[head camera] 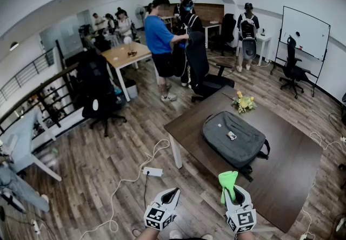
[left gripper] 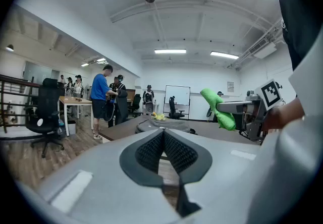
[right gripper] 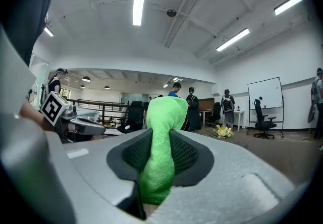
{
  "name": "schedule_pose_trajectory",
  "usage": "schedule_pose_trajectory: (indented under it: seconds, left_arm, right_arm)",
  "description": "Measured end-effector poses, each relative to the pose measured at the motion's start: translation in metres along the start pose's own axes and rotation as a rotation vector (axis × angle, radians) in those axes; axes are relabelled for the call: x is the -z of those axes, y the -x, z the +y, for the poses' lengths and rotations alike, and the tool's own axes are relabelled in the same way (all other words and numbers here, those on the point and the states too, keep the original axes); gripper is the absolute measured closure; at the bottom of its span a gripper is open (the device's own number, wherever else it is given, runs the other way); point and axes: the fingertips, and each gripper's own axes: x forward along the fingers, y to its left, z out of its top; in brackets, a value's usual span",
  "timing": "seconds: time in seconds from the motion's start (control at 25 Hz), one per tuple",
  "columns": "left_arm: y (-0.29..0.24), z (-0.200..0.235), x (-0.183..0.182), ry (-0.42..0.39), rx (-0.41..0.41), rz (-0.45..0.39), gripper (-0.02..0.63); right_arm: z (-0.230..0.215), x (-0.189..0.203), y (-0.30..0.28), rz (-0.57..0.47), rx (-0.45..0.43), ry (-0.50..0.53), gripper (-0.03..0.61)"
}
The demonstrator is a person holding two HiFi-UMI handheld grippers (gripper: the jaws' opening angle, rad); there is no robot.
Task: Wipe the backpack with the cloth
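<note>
A grey backpack (head camera: 233,137) lies flat on the dark brown table (head camera: 286,174), ahead of both grippers. My right gripper (head camera: 233,191) hovers over the table's near edge, shut on a bright green cloth (head camera: 227,179) that sticks up out of its jaws. In the right gripper view the cloth (right gripper: 162,142) fills the gap between the jaws of that gripper (right gripper: 161,134). My left gripper (head camera: 171,194) is held off the table's near corner, above the floor, shut and empty. The left gripper view shows its jaws (left gripper: 163,133) closed together, the backpack (left gripper: 164,124) far ahead and the cloth (left gripper: 218,108) to the right.
Yellow flowers (head camera: 243,102) stand at the table's far edge beyond the backpack. A white power strip (head camera: 152,171) and cables lie on the wood floor left of the table. Several people stand further back near another table (head camera: 125,54) and office chairs (head camera: 100,98).
</note>
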Motion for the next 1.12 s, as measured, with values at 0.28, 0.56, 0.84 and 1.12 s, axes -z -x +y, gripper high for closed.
schedule_pose_trajectory:
  seconds: [0.28,0.56,0.84,1.12]
  left_arm:
    - [0.003,-0.001,0.003,-0.002,0.003,0.007,0.596]
    - [0.008,0.007,0.001,0.001,0.000,0.003,0.595]
    - [0.015,0.026,0.006,0.010,-0.003,0.007,0.595]
    - [0.024,0.064,0.009,0.010,0.009,0.008,0.595]
  right_arm:
    - [0.005,-0.003,0.000,-0.003,0.000,0.004,0.480]
    - [0.014,0.000,-0.007,0.001,-0.021,-0.004,0.479]
    - [0.032,0.000,-0.025,0.008,-0.059,-0.024,0.474]
    - [0.062,-0.004,-0.056,-0.006,-0.063,-0.016,0.474]
